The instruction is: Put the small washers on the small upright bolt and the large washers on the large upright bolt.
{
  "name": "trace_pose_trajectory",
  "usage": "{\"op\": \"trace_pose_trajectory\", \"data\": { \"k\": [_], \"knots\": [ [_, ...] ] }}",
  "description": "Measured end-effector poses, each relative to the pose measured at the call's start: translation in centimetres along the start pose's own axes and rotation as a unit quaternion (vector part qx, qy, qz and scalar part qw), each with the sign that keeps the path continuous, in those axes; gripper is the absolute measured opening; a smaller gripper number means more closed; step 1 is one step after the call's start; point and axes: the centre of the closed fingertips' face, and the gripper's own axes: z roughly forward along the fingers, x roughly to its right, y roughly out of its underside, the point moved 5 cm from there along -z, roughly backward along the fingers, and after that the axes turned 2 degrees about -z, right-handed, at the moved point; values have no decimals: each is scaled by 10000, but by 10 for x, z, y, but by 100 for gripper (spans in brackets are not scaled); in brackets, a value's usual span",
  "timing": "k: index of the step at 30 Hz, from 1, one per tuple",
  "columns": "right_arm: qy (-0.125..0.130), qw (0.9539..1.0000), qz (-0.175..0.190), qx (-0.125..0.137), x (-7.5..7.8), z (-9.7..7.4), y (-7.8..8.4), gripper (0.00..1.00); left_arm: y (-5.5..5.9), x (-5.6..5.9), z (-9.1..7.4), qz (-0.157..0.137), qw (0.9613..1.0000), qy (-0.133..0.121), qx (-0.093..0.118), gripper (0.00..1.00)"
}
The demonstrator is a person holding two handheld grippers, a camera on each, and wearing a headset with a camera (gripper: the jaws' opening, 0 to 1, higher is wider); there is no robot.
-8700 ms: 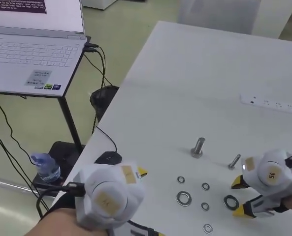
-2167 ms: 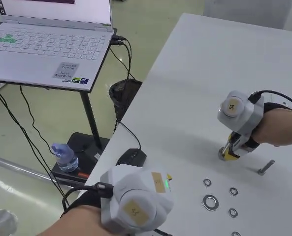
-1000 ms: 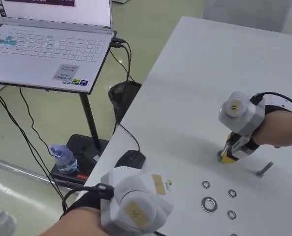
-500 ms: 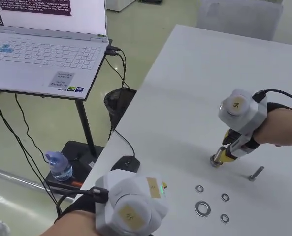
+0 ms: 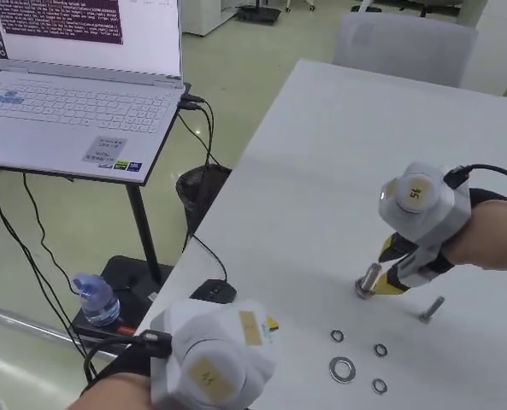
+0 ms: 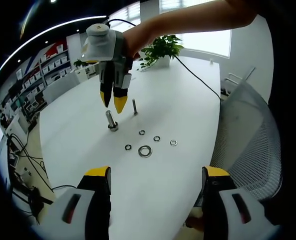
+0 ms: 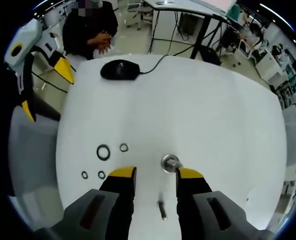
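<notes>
The large bolt (image 5: 368,280) stands upright on the white table (image 5: 321,171); the small bolt (image 5: 431,309) stands just to its right. My right gripper (image 5: 389,268) hovers beside the large bolt's top, open, with nothing between its jaws. In the right gripper view the large bolt (image 7: 171,162) sits just ahead of the right jaw. One large washer (image 5: 343,370) and three small washers (image 5: 337,336) lie nearer me. My left gripper (image 6: 155,172) is wide open and holds nothing, low at the near table edge, looking at the large washer (image 6: 145,151) and the bolts.
A laptop (image 5: 73,102) sits on a stand left of the table, with cables and a water bottle (image 5: 95,299) on the floor below. A black mouse (image 5: 209,291) lies near the table's left edge. A grey chair (image 5: 403,47) stands beyond the far end.
The dark large washer between the right jaws 8.7 s ago has left its spot on the table. Over the last second the right gripper has drawn off the large bolt, whose top now shows.
</notes>
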Motion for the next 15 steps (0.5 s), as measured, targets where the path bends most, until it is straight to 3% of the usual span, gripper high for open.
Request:
{"op": "trace_pose_trajectory", "data": {
  "k": [15],
  "knots": [
    [-109,9997,50,200,-34,-1,1,33,5,1,-4,-31,9999,-118,40,76]
  ]
}}
